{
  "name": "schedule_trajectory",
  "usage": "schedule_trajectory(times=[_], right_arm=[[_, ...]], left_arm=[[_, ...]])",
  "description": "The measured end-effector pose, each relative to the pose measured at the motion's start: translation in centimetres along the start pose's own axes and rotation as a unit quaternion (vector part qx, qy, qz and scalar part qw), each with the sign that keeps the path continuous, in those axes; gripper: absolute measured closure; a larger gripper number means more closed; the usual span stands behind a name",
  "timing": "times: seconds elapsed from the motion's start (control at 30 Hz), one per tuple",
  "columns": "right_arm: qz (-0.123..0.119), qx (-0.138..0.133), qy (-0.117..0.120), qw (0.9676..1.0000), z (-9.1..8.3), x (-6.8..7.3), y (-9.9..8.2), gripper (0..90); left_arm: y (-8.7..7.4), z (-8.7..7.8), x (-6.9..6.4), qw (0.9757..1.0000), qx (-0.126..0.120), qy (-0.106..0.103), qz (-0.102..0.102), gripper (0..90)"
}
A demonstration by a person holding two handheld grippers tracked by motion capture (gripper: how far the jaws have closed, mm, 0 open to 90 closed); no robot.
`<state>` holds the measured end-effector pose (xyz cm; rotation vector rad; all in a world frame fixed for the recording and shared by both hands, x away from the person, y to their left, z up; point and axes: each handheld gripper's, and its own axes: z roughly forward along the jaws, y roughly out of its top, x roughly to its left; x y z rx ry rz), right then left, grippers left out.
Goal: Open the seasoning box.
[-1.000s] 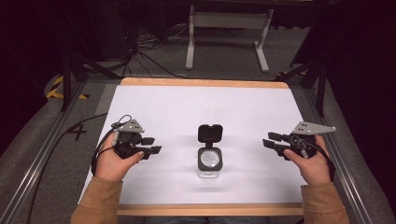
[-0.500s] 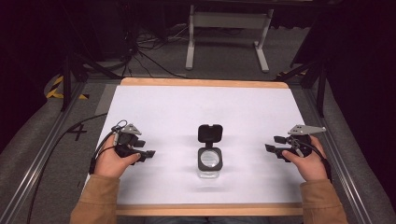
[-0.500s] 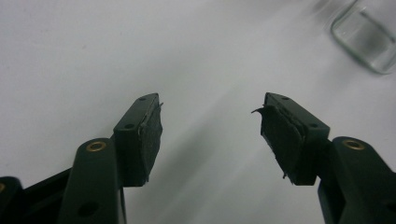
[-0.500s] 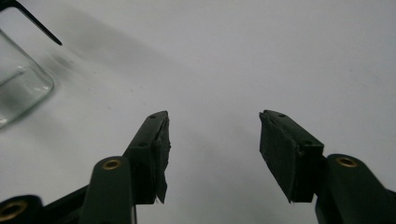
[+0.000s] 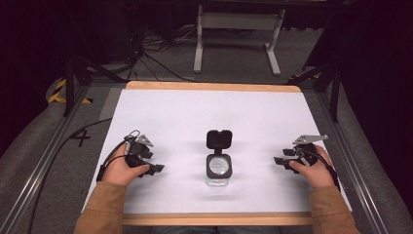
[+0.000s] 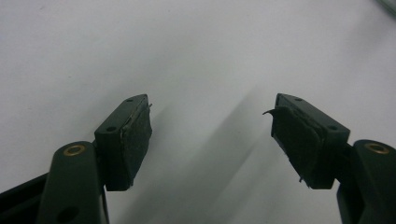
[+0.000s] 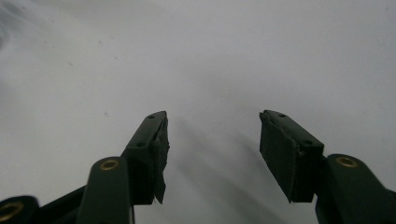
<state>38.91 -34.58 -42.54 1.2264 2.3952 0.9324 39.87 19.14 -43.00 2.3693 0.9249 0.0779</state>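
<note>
A small clear container (image 5: 218, 168) with a black hinged lid flipped open sits near the middle of the white counter (image 5: 209, 112), between the two hands and well apart from both. The container's clear body is hard to make out from the high view — a round pale patch shows inside the black rim, but whether it is contents or the bottom cannot be told.

The left gripper (image 5: 155, 169) rests low at the counter's left with its fingers aimed toward the container, and the right gripper (image 5: 280, 161) mirrors it at the right. In the high view the fingertips are too small to judge. The left gripper view shows its fingers (image 6: 128, 137) spread wide with nothing between them but bare white surface and their shadow; these have just been opening. The right gripper view shows its fingers (image 7: 289, 149) likewise spread and empty over the sheet.

Tan sleeves (image 5: 104, 209) are cut off at the bottom edge. Beyond the counter the floor is dark — cables and a pale metal stand (image 5: 237, 22) show dimly.
</note>
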Motion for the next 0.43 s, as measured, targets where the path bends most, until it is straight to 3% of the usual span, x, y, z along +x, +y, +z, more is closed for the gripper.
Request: schedule_trajectory(times=[0.23,0.43], right_arm=[[-0.002,0.01,0.008,0.9999,0.2,0.3,0.0,42.1],[-0.003,0.006,0.009,0.9999,-0.1,0.5,0.0,42.1]], left_arm=[[0.4,-0.3,-0.7,0.9997,0.021,0.003,0.007,26.6],[1.1,-0.6,-1.1,0.9998,0.02,0.002,0.005,28.6]])
